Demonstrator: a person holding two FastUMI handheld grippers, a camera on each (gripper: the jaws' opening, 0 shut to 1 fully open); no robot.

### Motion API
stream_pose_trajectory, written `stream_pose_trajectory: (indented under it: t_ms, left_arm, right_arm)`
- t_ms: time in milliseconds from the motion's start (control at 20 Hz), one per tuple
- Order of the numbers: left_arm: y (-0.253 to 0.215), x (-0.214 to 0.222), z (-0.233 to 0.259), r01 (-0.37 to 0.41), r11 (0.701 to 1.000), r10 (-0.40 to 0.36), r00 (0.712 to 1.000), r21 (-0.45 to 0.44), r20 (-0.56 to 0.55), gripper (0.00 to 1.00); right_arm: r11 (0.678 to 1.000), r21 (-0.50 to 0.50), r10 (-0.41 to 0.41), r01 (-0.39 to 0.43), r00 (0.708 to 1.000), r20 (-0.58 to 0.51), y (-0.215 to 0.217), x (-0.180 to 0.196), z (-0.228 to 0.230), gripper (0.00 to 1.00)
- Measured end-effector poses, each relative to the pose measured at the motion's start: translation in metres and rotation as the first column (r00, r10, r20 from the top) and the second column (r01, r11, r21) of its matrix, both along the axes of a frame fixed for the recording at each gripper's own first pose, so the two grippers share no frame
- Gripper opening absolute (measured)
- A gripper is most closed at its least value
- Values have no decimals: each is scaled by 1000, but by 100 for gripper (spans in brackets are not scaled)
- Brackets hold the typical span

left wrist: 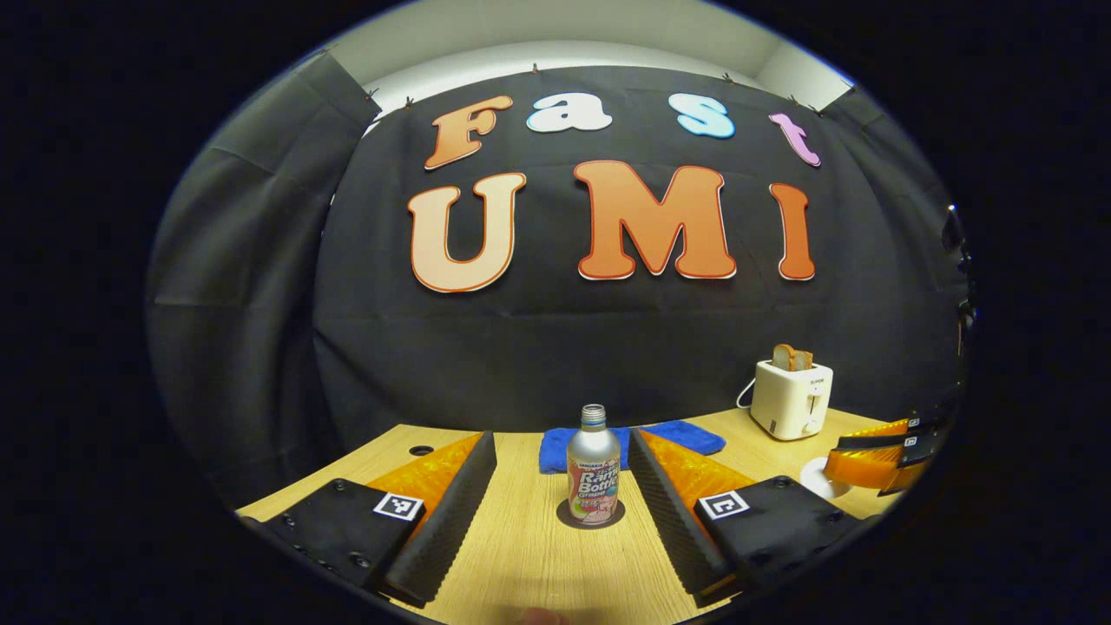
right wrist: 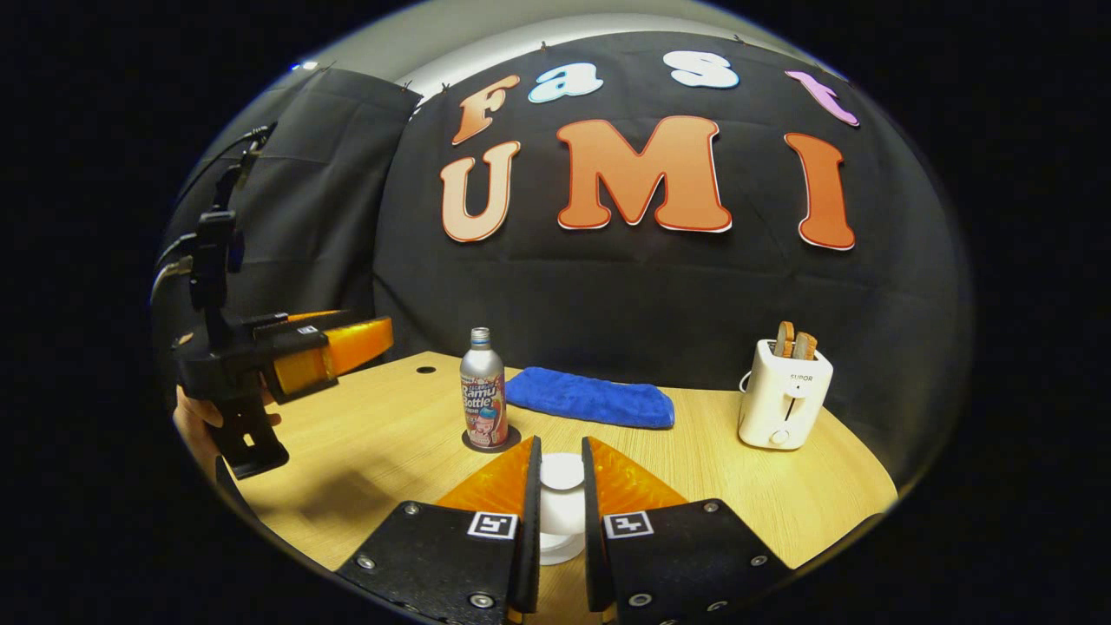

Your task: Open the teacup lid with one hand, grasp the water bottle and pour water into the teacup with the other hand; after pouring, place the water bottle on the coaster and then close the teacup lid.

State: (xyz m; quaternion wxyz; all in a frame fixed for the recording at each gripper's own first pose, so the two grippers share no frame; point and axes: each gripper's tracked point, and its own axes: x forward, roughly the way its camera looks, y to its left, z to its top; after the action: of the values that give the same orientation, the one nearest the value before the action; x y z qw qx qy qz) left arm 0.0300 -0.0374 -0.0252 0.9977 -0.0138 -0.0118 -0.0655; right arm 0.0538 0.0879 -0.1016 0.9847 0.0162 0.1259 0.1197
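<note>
Right gripper (right wrist: 561,486) seemingly clamps the teacup lid (right wrist: 562,471); left gripper (left wrist: 562,486) spread wide around bottle (left wrist: 594,476).

Coaster (left wrist: 591,516) mostly hidden under the water bottle (left wrist: 594,476), blue cloth (left wrist: 638,440) partly masked by bottle and finger, teacup (right wrist: 562,508) body concealed between the right gripper (right wrist: 560,495) fingers, bench (right wrist: 382,443) front edge cut off.

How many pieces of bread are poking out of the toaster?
2. Both slices stand side by side in the top of the white toaster, at the right back of the table. More could be hidden down inside.
</note>
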Motion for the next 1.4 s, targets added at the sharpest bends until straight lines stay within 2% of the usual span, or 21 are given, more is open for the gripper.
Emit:
stream_pose_trajectory:
  t_ms: [250,300,500,550,950,1250,1400]
  left_arm:
    - [9,-22,11,-21,999,22,999,-24,29,100]
    - [10,-26,12,-21,999,22,999,-25,31,95]
    - [19,-31,22,-20,999,21,999,-31,37,95]
    - [21,-34,22,-25,999,26,999,-31,37,99]
    - [22,-17,11,-19,999,20,1000,-39,8,99]
    - [20,-15,8,-19,999,19,1000,-47,-3,100]
    - [20,-15,13,-25,998,26,1000,-55,9,100]
  right_arm:
    - [1000,0,23,-23,999,-24,9,2,-18,22]
    - [1000,2,27,-27,999,-30,12,3,-23,22]
    - [999,11,39,-38,997,-67,22,10,-46,22]
    - [999,8,37,-37,996,-76,23,12,-52,22]
    - [999,2,33,-33,992,-123,28,14,-84,22]
    - [1000,-13,25,-26,994,-111,29,15,-83,28]
    - [1000,-18,-8,7,999,-53,15,11,-58,35]
